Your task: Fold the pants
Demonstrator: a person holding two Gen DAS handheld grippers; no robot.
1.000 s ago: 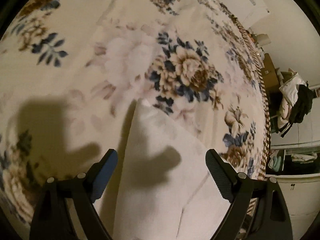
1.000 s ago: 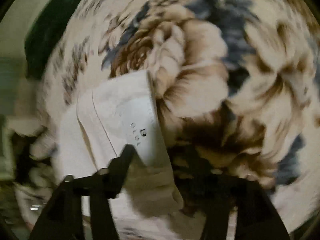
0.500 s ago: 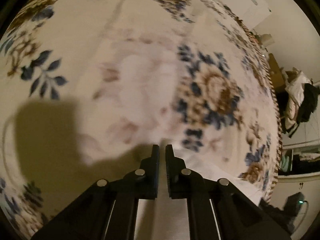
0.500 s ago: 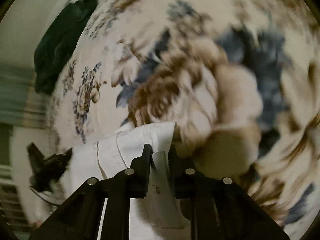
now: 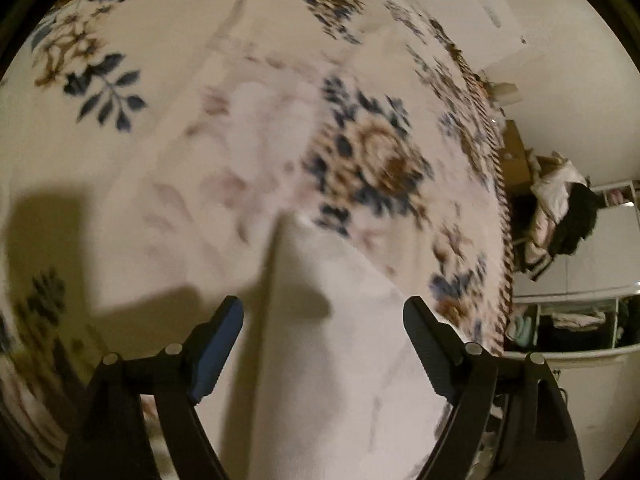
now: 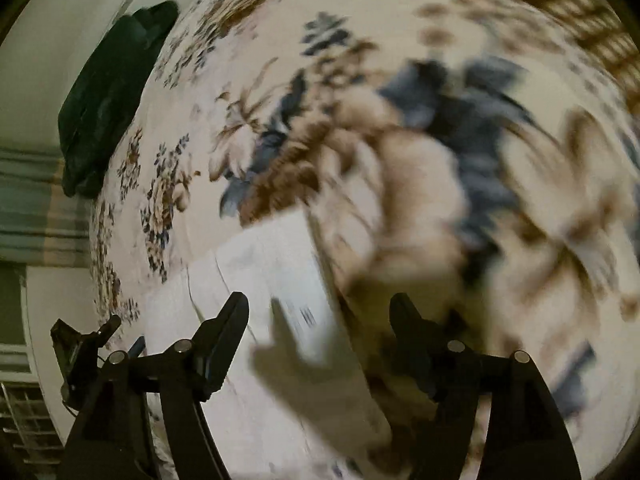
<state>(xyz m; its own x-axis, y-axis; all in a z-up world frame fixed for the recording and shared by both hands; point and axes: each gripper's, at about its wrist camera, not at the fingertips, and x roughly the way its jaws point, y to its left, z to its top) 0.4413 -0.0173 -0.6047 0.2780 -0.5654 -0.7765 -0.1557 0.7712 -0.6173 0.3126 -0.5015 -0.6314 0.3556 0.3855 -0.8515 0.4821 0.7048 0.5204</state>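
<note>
Floral bedspread (image 5: 248,152), white pants (image 5: 332,344) below the spread left gripper (image 5: 323,320).

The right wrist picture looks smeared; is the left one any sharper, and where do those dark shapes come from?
Right wrist view: floral blanket heavily motion-blurred. Left wrist view: milder blur, fisheye-curved edges; the dark shapes are shadows, falling on the blanket and the white pants, light warm and dim.
</note>
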